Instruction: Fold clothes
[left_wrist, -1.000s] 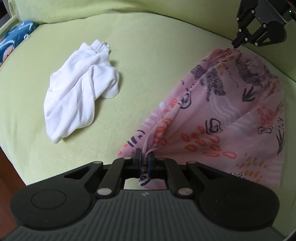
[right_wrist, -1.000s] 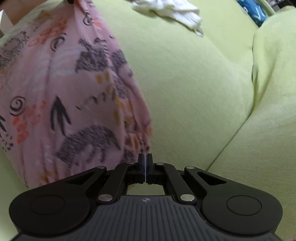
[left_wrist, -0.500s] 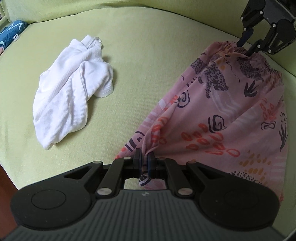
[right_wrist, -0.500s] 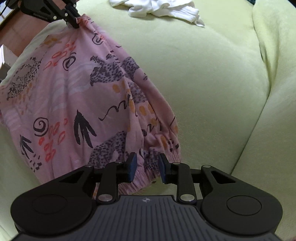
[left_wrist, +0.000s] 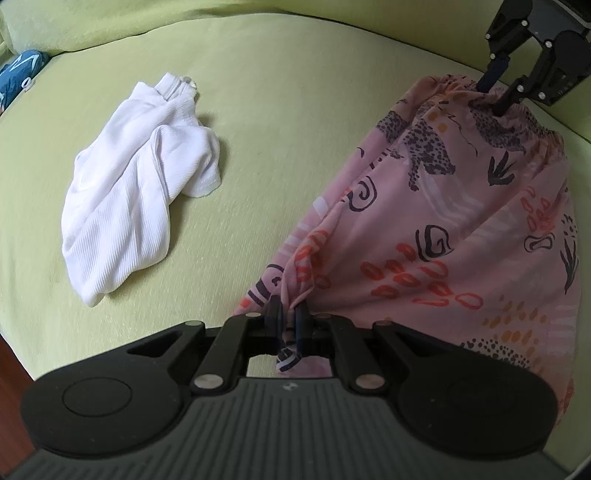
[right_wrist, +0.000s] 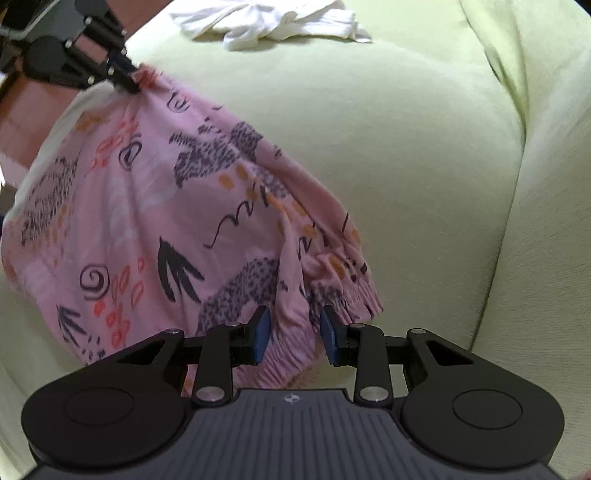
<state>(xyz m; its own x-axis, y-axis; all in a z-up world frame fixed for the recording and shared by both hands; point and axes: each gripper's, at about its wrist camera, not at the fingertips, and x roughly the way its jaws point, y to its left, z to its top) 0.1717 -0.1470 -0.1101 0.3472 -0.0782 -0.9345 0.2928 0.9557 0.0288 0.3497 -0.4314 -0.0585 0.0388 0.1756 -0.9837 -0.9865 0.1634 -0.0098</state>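
My left gripper (left_wrist: 287, 318) has its jaws pinched together on a bunched corner of the pink patterned garment (left_wrist: 443, 229) — a small tuft of the fabric pokes out behind the fingertips toward the camera. From there the cloth fans out to my right across the green sofa cushion (left_wrist: 277, 110), printed with dark leopards, spirals, leaf shapes and orange-red ovals.

My right gripper (right_wrist: 295, 330) sits at the garment's gathered, elasticated edge with its jaws apart, the blue pads (right_wrist: 261, 332) on either side of a fold of the cloth but not closed on it. In the left wrist view I can see that same gripper at the far top right, its fingers spread over the ruffled edge.

From the right wrist view the pink garment (right_wrist: 155, 206) stretches away from me to the upper left, where the left gripper (right_wrist: 127, 79) pins its far corner. One long side of the cloth lies on the cushion and the other hangs toward the sofa's front edge.

A crumpled white ribbed garment (left_wrist: 136, 206) lies on the cushion well apart from the pink one, to its left in the left wrist view. A blue patterned item (left_wrist: 20, 72) shows at the far left edge, mostly cut off. The sofa's backrest (right_wrist: 546, 147) rises on the right of the right wrist view.
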